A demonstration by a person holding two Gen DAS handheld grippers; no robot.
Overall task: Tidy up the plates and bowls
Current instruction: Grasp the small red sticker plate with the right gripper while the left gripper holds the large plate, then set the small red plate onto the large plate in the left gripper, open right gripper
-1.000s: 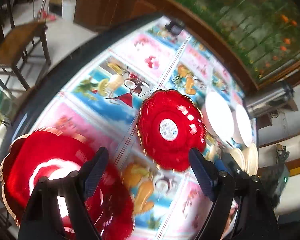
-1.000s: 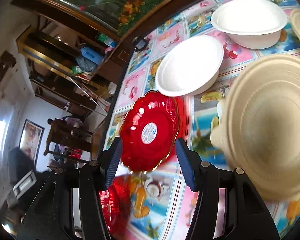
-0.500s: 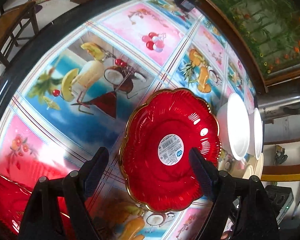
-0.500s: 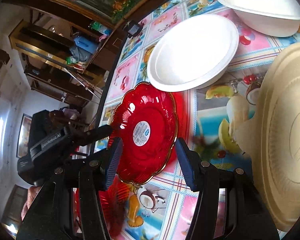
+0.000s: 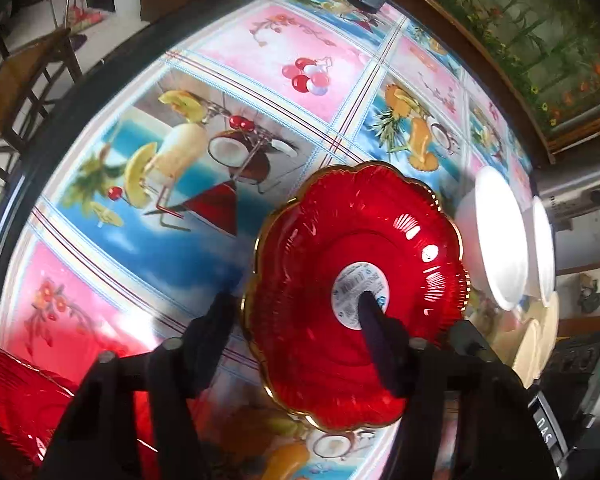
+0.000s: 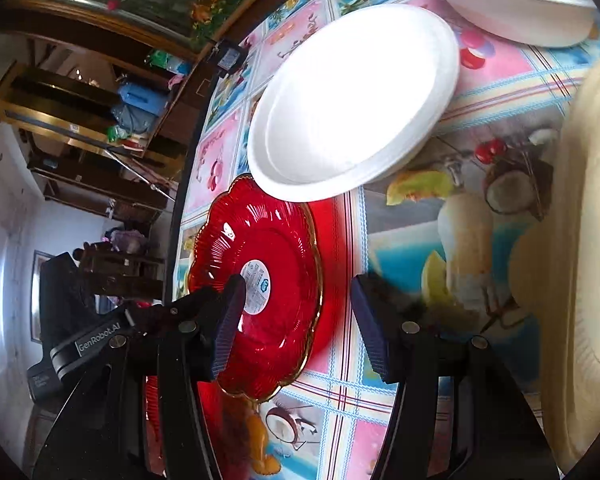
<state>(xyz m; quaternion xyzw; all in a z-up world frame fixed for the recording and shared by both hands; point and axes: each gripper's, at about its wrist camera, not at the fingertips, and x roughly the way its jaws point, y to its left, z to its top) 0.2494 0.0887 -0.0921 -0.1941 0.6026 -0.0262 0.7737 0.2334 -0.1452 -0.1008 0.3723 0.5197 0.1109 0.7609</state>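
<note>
Left tool [image 5: 296, 312] closing, red plate's [image 5: 324, 240] rim between its jaws; right tool [image 6: 296, 316] half-open.

Your left wrist camera looks steeply down along its fingers [image 5: 216, 332] onto the counter [image 5: 204, 264], very near the red plate [image 5: 340, 256], with the far rim of the counter curving across the top; your right wrist camera tilts less steeply, close over the same plate [image 6: 276, 256], facing along the counter toward the shelves [image 6: 80, 120] and the room beyond; both views share that plate, the white bowl [image 5: 496, 236] [image 6: 352, 100] beside it and the fruit-printed cloth; your right view also catches your left gripper [image 6: 84, 344] at its left edge.
</note>
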